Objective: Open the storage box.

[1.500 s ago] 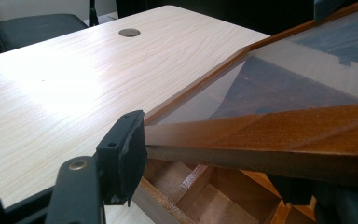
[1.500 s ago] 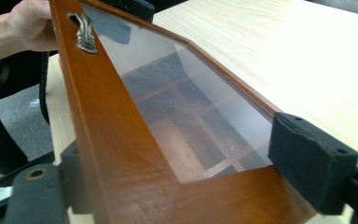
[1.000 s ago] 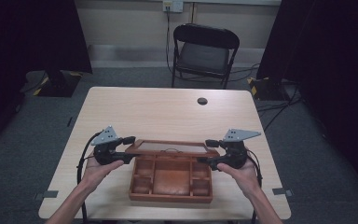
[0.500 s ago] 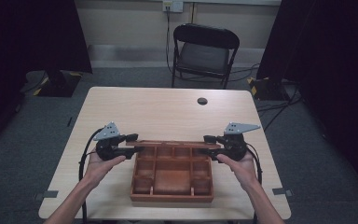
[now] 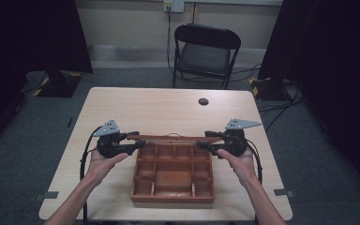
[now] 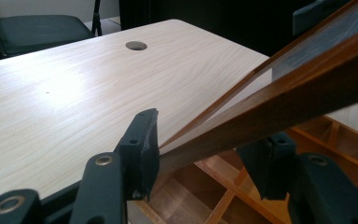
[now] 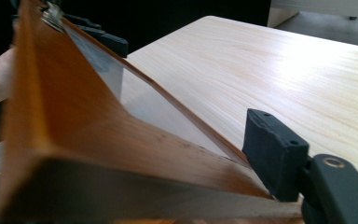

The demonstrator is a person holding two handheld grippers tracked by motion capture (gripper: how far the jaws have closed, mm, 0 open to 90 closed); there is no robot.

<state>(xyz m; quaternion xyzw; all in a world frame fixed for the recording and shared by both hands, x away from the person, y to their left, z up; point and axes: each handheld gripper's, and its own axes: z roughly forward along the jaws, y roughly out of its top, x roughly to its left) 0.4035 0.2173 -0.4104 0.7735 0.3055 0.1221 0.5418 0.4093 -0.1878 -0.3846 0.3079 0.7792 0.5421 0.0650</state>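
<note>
no readable text, no labels — no numbers or signs

Brown wooden compartmented box point(image 5: 173, 176) on the tabletop's near edge, its glass-paned lid point(image 5: 171, 138) raised at the far side, tilted open

The far half of the table point(image 5: 159, 105) lay bare but for a hole point(image 5: 203, 101). The box point(image 5: 173, 180) and its raised lid point(image 5: 168, 138) blocked the near middle; strips either side stayed free.

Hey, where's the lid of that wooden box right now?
In the high view the lid stands raised along the far edge of the wooden box, between the left gripper and the right gripper.
</note>
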